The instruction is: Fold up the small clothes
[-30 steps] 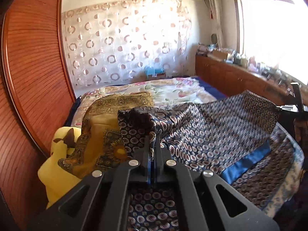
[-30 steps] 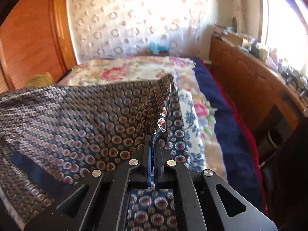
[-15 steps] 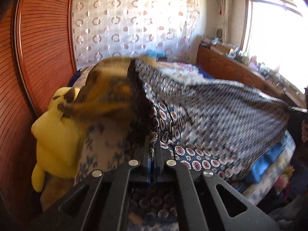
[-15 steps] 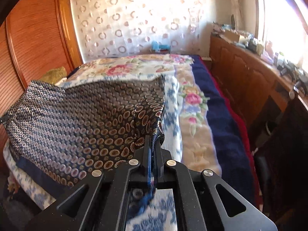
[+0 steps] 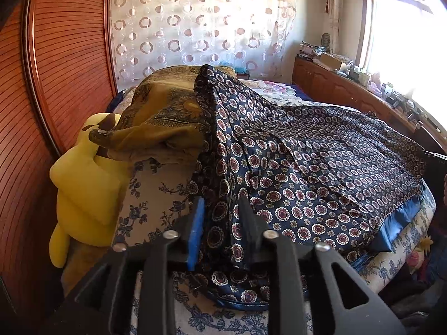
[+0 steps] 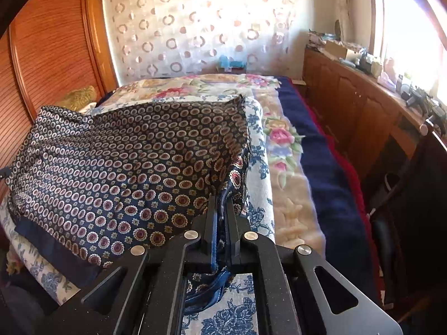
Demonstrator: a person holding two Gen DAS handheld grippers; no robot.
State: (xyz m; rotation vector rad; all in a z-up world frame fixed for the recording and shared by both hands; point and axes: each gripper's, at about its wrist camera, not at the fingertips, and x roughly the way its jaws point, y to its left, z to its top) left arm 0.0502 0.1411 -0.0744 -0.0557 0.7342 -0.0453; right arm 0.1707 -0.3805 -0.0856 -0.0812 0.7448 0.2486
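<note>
The left tool [image 5: 220,209] is opening, its jaws now apart around the navy patterned cloth [image 5: 321,167], which has dropped from the air onto the bed [image 5: 156,192] ahead. The right tool [image 6: 221,212] stays clamped on its corner. I judge this fold laid.

The left gripper [image 5: 220,209] angles down over the patterned cloth [image 5: 307,162], jaws opening around it; the right gripper [image 6: 220,209] pinches its corner.

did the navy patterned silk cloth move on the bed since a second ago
Yes. The navy patterned silk cloth has come down from hanging taut onto the floral bedspread, and the opening left gripper no longer pinches it.
</note>
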